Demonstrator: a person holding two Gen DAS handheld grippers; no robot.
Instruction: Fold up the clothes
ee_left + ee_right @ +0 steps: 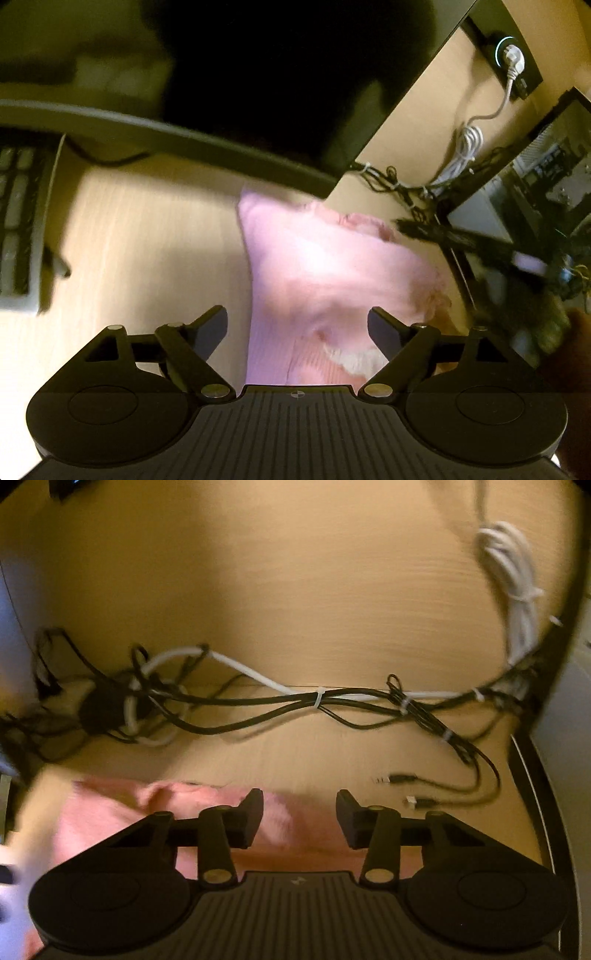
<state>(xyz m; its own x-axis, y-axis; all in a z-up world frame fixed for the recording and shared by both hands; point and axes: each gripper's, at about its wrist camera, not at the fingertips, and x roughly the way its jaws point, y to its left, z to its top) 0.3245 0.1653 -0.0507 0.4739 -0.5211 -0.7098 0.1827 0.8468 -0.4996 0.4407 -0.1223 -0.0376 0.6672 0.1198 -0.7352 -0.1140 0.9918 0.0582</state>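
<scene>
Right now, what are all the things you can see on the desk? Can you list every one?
pink garment: one, pink with a pale patch, lying on the desk under both grippers
desk: one, light wood, under everything
keyboard: one, grey keys, at the left edge of the left wrist view
monitor: one, dark, behind the garment
black cables: a tied bundle, too tangled to count, along the back of the desk
white cable: one coiled, far right, by the desk's edge
white plug: one, in a dark socket strip on the wall
loose cable ends: two, black, right of the garment
left gripper: black, wide open above the garment
right gripper: black, open, nothing pinched
</scene>
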